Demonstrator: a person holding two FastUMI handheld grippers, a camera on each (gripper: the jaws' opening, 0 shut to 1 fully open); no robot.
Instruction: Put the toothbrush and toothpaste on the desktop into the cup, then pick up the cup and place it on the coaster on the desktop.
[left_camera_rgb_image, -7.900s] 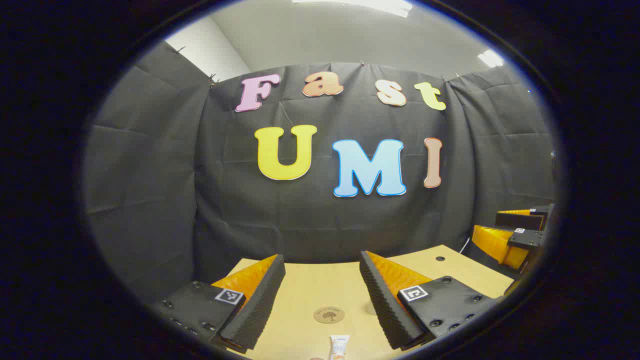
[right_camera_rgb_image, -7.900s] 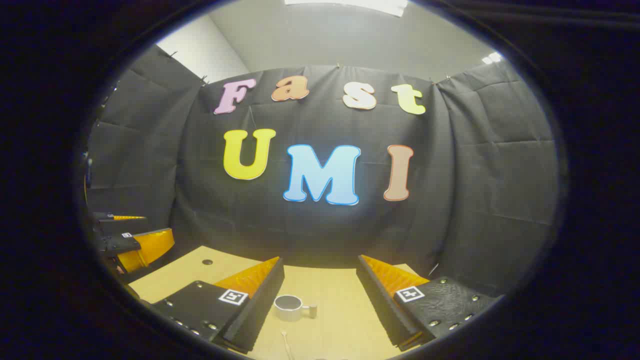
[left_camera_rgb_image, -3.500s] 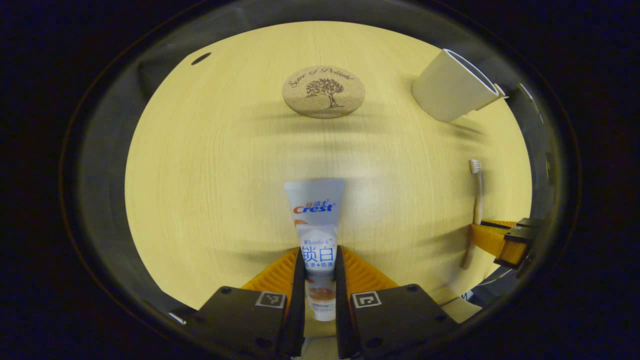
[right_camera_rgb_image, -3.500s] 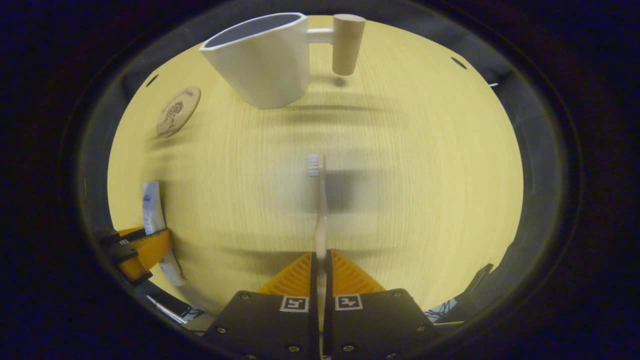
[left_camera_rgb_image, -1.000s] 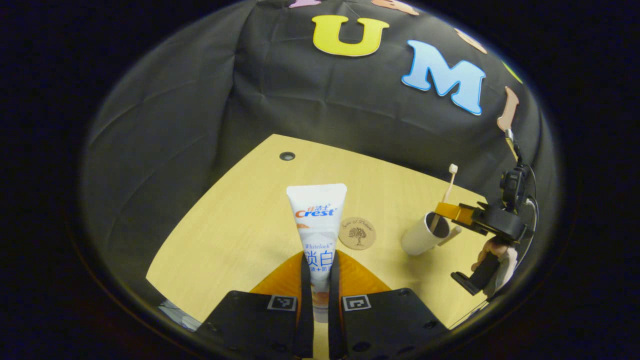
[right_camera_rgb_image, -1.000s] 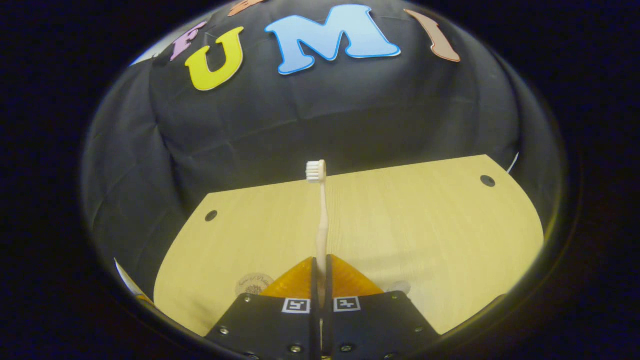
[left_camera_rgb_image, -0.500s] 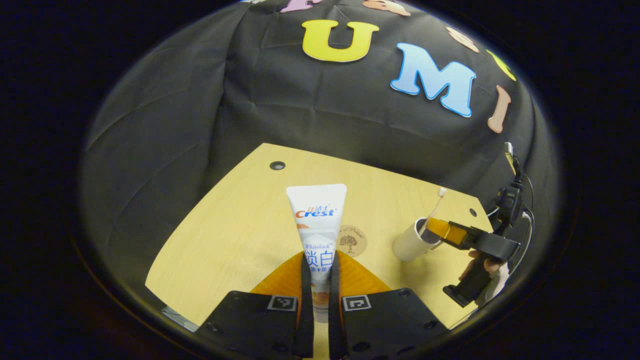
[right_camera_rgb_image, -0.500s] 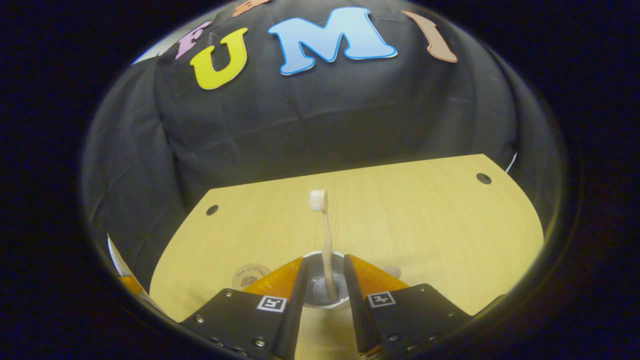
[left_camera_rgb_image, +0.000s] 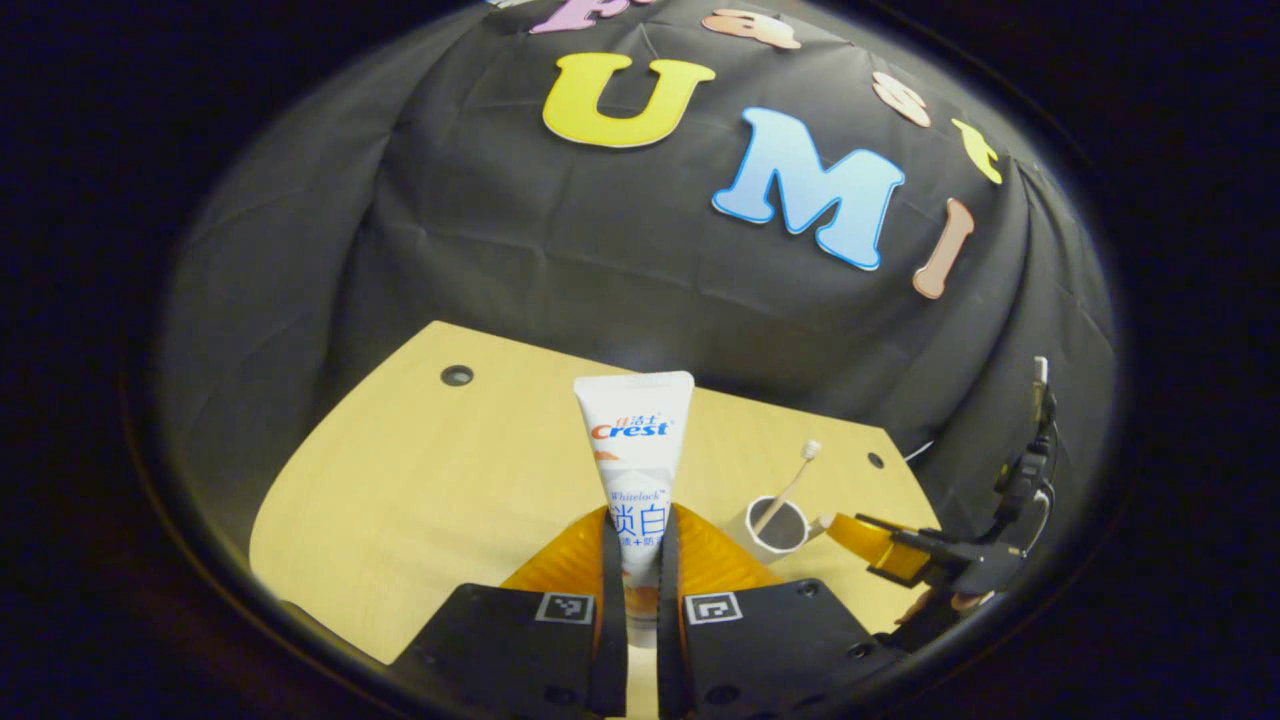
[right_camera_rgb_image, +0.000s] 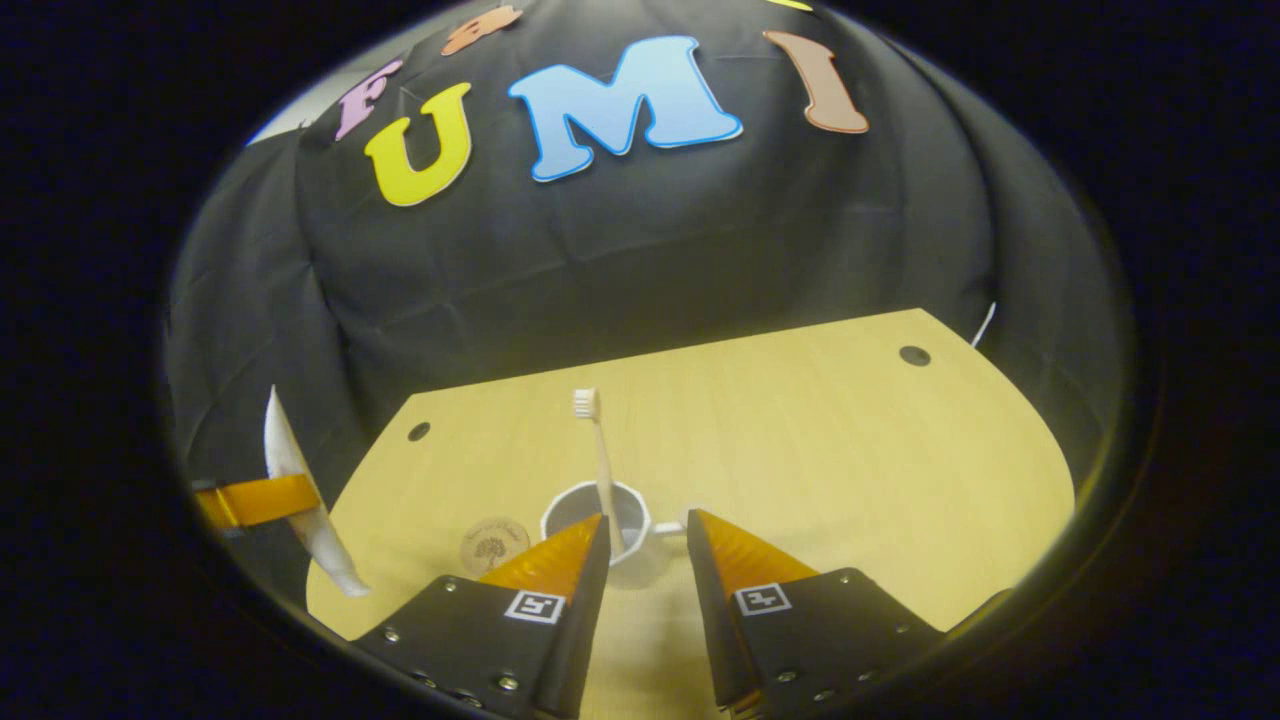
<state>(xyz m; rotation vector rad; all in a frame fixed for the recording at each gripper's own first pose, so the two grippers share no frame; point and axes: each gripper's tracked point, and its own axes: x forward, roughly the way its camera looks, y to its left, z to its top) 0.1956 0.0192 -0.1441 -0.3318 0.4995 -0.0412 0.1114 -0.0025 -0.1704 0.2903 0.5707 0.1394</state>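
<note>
My left gripper (left_camera_rgb_image: 635, 522) is shut on the white toothpaste tube (left_camera_rgb_image: 635, 440) and holds it upright above the desk. The white cup (left_camera_rgb_image: 778, 527) stands on the desk to the right, and the toothbrush (left_camera_rgb_image: 790, 485) leans inside it, head up. In the right gripper view the cup (right_camera_rgb_image: 575, 508) with the toothbrush (right_camera_rgb_image: 598, 460) sits just ahead of my right gripper (right_camera_rgb_image: 647, 530), which is open and holds nothing. The round cork coaster (right_camera_rgb_image: 495, 546) lies left of the cup. The left gripper (right_camera_rgb_image: 262, 500) carries the toothpaste (right_camera_rgb_image: 285, 460) at the far left.
The wooden desk (right_camera_rgb_image: 850, 470) has small round holes near its far corners (right_camera_rgb_image: 913, 355). The black cloth wall closes the back. The right gripper (left_camera_rgb_image: 882, 546) and the hand holding it hover at the desk's right edge in the left gripper view.
My right gripper has opened wider and pulled back from the cup, leaving the toothbrush standing in it. My left gripper, still shut on the toothpaste, has turned so the cup sits closer to its fingers.
</note>
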